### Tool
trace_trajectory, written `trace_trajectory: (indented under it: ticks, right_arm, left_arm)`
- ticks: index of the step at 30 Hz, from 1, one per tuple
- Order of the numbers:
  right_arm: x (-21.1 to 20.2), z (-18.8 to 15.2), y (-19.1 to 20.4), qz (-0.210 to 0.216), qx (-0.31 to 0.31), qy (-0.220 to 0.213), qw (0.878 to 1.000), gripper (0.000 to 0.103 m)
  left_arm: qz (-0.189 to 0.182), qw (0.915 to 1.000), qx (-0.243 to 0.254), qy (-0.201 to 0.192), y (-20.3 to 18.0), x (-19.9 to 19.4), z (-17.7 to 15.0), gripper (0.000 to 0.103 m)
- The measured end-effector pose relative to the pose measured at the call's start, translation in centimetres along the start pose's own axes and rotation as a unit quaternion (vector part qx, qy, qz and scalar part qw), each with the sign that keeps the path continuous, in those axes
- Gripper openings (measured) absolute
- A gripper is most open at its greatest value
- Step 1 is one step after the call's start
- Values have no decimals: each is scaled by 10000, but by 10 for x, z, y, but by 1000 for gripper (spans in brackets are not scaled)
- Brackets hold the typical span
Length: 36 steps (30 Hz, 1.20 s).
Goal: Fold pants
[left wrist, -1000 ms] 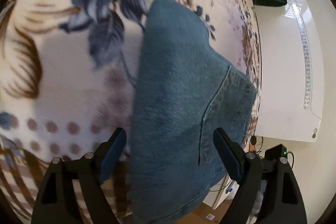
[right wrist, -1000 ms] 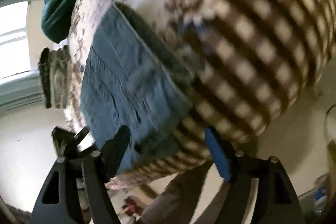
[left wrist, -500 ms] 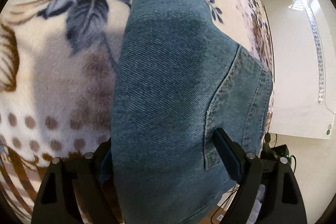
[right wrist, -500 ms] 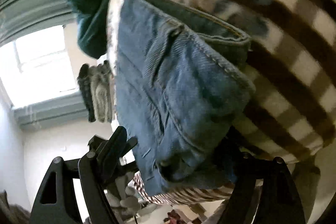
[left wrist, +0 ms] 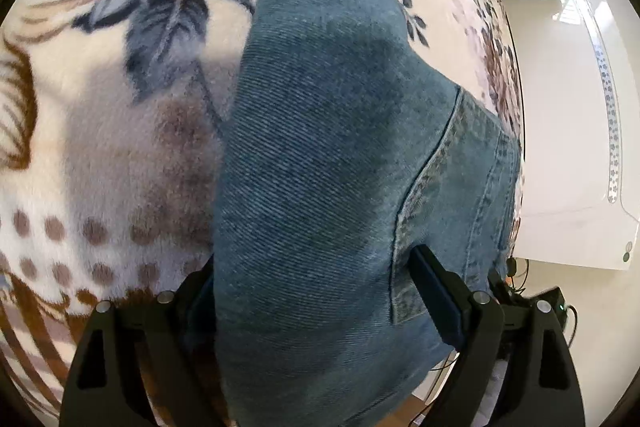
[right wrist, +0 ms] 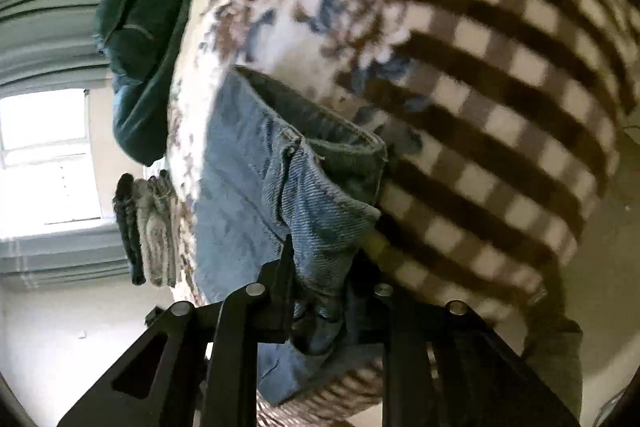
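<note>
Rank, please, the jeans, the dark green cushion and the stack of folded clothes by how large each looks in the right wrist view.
1. Jeans, nearest the camera, so flattered.
2. Dark green cushion.
3. Stack of folded clothes, smallest, but farther off.

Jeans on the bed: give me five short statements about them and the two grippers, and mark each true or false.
1. The jeans lie on a blanket with a flower pattern. True.
2. The right gripper stands wide open, clear of the cloth. False: its jaws are closed on a bunch of denim.
3. The left gripper has a finger on either side of the jeans. True.
4. The jeans are black. False: they are blue denim.
5. A dark green cloth lies at the blanket's far end. True.
</note>
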State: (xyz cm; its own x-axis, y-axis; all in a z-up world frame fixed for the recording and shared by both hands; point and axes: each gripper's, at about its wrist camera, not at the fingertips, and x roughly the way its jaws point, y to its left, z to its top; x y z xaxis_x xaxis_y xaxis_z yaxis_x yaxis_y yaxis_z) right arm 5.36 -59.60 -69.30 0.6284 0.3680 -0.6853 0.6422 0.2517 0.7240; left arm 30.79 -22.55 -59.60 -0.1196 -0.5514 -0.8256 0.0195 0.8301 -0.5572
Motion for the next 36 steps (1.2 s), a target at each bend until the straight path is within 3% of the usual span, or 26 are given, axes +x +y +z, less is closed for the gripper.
trace_trajectory:
  ticks: [3,5,6,7,8,10,13,17,20,21,25,28,30,33,34,36]
  right_arm:
    - [-1,-1,-11,51,28,513,9987,20]
    - [10,2,-26,118,151,727,9972,36]
    - [15,3,-31,302,233,771,9963,38]
    - [23,6,-32,585,252,884,9940,48]
    - [29,7,-37,560,191,971,9935,63]
    - [47,4,-34,750,91,1256,9892,65]
    - [56,1,-24,783,-102,1218,9894,69]
    - [43,4,-7,1241,-163,906,9880,64]
    - [61,7,8,548,-716,1145,9893,65]
    - [72,8,7,513,-690,1266,9882,65]
    - [89,15,21,983,-429,1224,9867,65]
    - [85,10,38,959,-676,1121,9867,40]
    - [84,9,43,778,-647,1018,9896,38]
    - [78,2,62,571,-711,898,9918,34]
    - [74,-1,74,551,-791,874,9915,34]
    - [65,-4,93,520,-920,845,9908,33]
  left_arm:
    - [-45,10000,10,26,1,-2,0,87]
    - [-67,10000,2,41,3,-2,-1,87]
    - [-78,10000,-13,45,4,-2,0,87]
    - [-80,10000,-21,50,4,-2,0,87]
    - [-81,9999,-32,58,4,-1,1,87]
    - [-82,9999,-12,71,4,0,1,87]
    - [-55,9999,42,84,2,2,1,87]
    - [-51,9999,80,107,0,5,3,87]
    - [-63,9999,102,125,0,5,3,89]
    - [-80,9998,104,130,1,6,3,90]
    - [-19,9999,65,112,-2,12,6,91]
    - [13,10000,-25,90,-3,13,8,91]
    - [6,10000,53,23,-5,12,9,91]
    - [12,9990,365,-266,-13,3,4,60]
    - [-36,9985,436,-342,-14,-3,1,44]
    - [-142,9970,588,-488,-20,-18,-4,33]
